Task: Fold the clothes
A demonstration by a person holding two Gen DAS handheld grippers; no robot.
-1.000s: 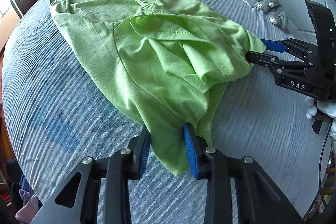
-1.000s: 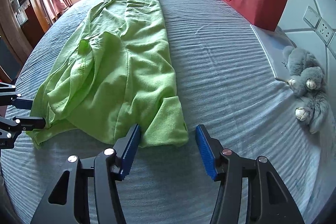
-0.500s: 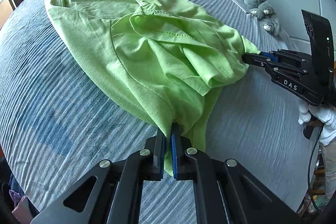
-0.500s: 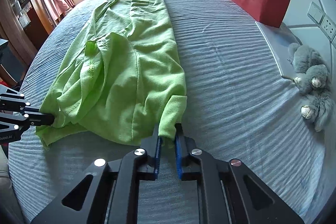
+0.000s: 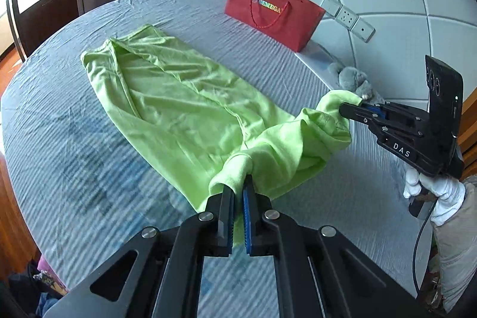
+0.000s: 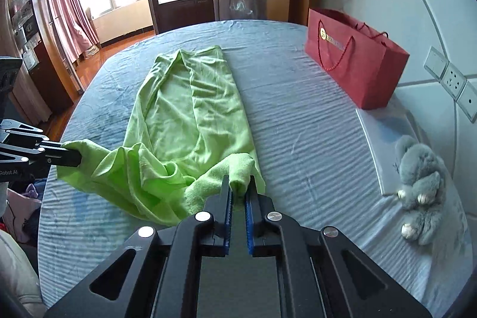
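A lime green garment [image 5: 179, 106] lies lengthwise on the blue-grey bed sheet [image 5: 74, 139]; it also shows in the right wrist view [image 6: 190, 115]. My left gripper [image 5: 238, 189] is shut on one near corner of it, lifted off the bed. My right gripper [image 6: 239, 187] is shut on the other near corner; it also shows in the left wrist view [image 5: 348, 109]. The near end hangs bunched and raised between the two grippers. The far end rests flat. My left gripper also shows at the left of the right wrist view [image 6: 71, 157].
A red paper bag [image 6: 354, 61] stands at the far right of the bed by the padded headboard. A grey plush toy [image 6: 420, 184] lies on the right next to a white book [image 6: 384, 139]. Wall sockets [image 6: 450, 79] sit behind. Wooden floor and doors lie beyond the bed.
Both grippers closed on the garment's near corners, then rose and pulled back, lifting the near end off the bed and stretching the garment out lengthwise.
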